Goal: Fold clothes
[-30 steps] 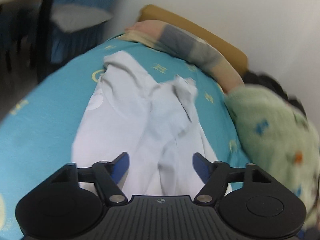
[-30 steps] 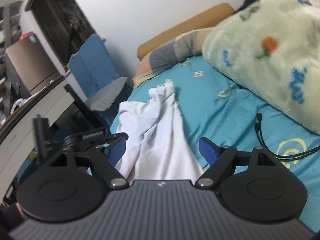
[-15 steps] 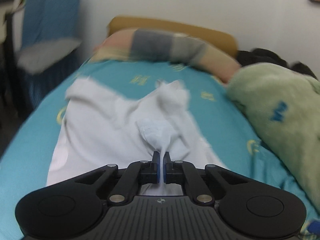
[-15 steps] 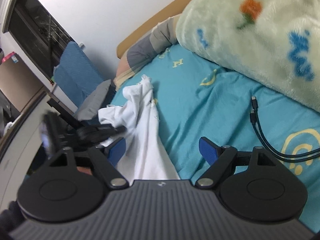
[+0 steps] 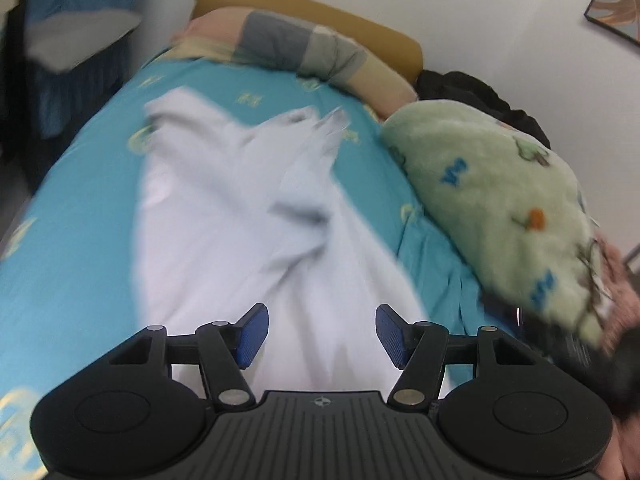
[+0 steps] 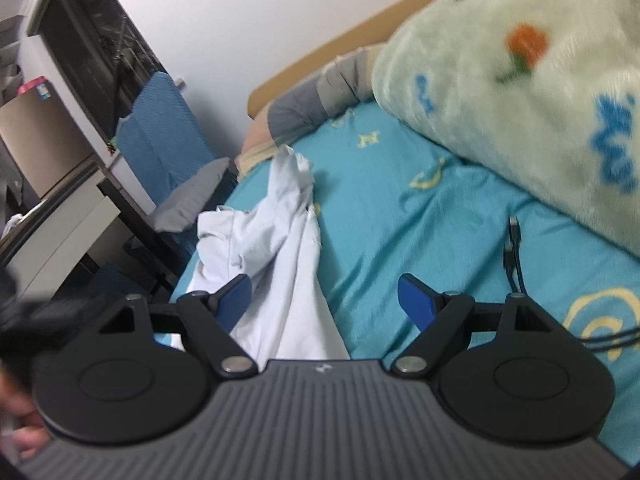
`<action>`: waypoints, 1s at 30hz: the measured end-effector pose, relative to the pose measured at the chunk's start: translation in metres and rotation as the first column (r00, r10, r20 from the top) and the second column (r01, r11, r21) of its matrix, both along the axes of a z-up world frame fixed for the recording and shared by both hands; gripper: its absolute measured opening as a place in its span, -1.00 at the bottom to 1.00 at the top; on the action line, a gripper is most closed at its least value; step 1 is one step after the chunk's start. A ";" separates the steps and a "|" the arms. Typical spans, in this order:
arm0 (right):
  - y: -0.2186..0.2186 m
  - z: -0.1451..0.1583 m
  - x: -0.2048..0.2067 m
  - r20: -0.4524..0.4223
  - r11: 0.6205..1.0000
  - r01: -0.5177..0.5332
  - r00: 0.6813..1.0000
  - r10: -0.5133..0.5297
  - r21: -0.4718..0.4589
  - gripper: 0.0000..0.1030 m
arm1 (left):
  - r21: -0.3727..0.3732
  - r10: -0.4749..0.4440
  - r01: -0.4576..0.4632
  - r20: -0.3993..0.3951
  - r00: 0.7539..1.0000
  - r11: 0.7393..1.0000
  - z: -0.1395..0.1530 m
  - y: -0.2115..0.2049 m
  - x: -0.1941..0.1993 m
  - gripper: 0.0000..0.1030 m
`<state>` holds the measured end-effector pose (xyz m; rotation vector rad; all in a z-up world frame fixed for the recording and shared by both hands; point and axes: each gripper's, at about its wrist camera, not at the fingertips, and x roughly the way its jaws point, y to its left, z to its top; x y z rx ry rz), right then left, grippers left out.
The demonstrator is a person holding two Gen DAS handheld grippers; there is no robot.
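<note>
Left wrist view: left gripper (image 5: 318, 334) spread wide, nothing betw. pads, poised over crumpled white cotton garment (image 5: 240, 216) lying on turquoise patterned bedsheet (image 5: 68, 216). Right gripper (image 6: 324, 300) also spread, empty, garment's edge betw. its pads. Fuzzy pale-green blanket (image 6: 520, 92) & black cable (image 6: 514, 256) lay to the right.

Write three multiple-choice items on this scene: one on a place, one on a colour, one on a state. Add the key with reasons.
1. Where does the white garment lie?
A. on the bed sheet
B. on the chair
C. on the floor

2. What colour is the fleece blanket?
A. red
B. pale green
C. black

3. How do the left tongs stand?
A. shut on the garment
B. shut on the cable
C. open

Key: 1 A, the cloth is spread over the teal sheet. 2 B, pale green with blue and orange prints. 3 C, the blue pads stand apart with nothing pinched; the right tongs are open too.
</note>
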<state>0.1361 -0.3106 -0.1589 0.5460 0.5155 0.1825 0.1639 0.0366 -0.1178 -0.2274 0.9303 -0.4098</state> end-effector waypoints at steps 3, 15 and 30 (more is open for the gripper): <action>0.001 0.004 -0.007 0.031 0.999 -0.033 0.999 0.033 -0.001 0.59 | 0.001 0.008 -0.008 -0.069 0.998 1.000 0.009 0.050 -0.032 0.26; 0.004 0.045 -0.088 -0.072 0.992 0.090 0.993 -0.097 -0.084 0.59 | 0.068 -0.182 0.223 -0.376 0.908 0.972 -0.053 0.125 -0.086 -0.06; 0.013 0.051 -0.120 -0.107 0.993 0.074 0.991 -0.084 -0.095 0.58 | 0.324 -0.367 0.458 -0.305 0.879 0.828 0.004 0.065 -0.131 -0.98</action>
